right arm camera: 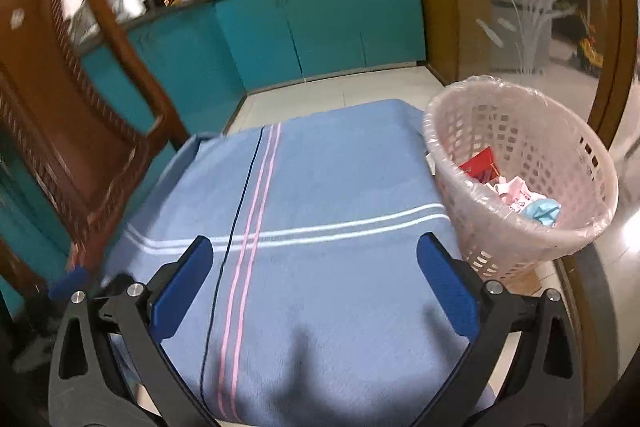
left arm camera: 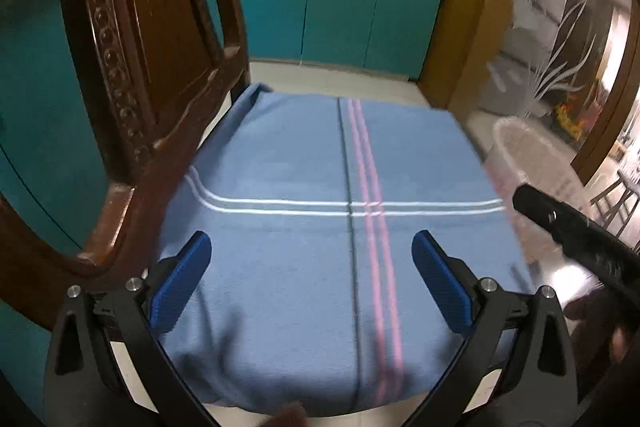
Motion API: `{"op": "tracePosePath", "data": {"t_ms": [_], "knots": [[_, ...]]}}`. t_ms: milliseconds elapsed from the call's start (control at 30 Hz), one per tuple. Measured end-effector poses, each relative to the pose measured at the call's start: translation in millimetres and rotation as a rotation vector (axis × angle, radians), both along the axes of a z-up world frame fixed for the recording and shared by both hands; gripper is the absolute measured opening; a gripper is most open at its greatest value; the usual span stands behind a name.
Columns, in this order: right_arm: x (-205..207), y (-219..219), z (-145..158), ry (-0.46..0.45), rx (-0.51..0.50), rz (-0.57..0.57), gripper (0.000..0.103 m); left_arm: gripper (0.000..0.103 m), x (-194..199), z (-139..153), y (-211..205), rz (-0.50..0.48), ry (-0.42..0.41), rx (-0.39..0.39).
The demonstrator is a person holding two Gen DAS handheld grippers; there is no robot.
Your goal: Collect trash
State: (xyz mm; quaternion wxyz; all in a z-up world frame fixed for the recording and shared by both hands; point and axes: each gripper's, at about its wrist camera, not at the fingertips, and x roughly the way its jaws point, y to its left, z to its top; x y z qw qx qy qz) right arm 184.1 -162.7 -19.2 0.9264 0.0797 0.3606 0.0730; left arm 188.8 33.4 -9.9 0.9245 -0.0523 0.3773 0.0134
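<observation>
A pink plastic waste basket [right arm camera: 560, 131] lined with a clear bag stands at the right edge of a table covered by a blue striped cloth [right arm camera: 320, 187]. Inside it lie a red wrapper [right arm camera: 478, 163], pink-white crumpled paper [right arm camera: 516, 193] and a light blue scrap [right arm camera: 540, 211]. The basket shows blurred in the left wrist view [left arm camera: 532, 155]. My left gripper [left arm camera: 311, 247] is open and empty above the cloth [left arm camera: 300, 155]. My right gripper [right arm camera: 314, 253] is open and empty above the cloth, left of the basket. No loose trash shows on the cloth.
A carved brown wooden chair [left arm camera: 132, 67] stands at the table's left side, also in the right wrist view [right arm camera: 68, 115]. Teal kitchen cabinets [left arm camera: 336, 15] with pots on the counter lie beyond. An etched glass door [left arm camera: 560, 39] is at right. The right tool's black handle [left arm camera: 576, 231] enters at right.
</observation>
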Motion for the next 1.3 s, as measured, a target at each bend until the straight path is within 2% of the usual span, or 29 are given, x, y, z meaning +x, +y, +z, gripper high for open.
{"op": "tracePosePath", "data": {"t_ms": [200, 700, 1300], "knots": [[-1, 7, -6, 0.009, -0.047, -0.007, 0.100, 0.100, 3, -3, 2, 0.006, 0.009, -0.054], [0, 9, -6, -0.004, -0.076, -0.008, 0.100, 0.100, -12, 9, 0, -0.022, -0.046, -0.012], [-1, 9, -7, -0.004, -0.078, 0.000, 0.100, 0.100, -11, 9, -4, -0.041, -0.057, 0.000]]}}
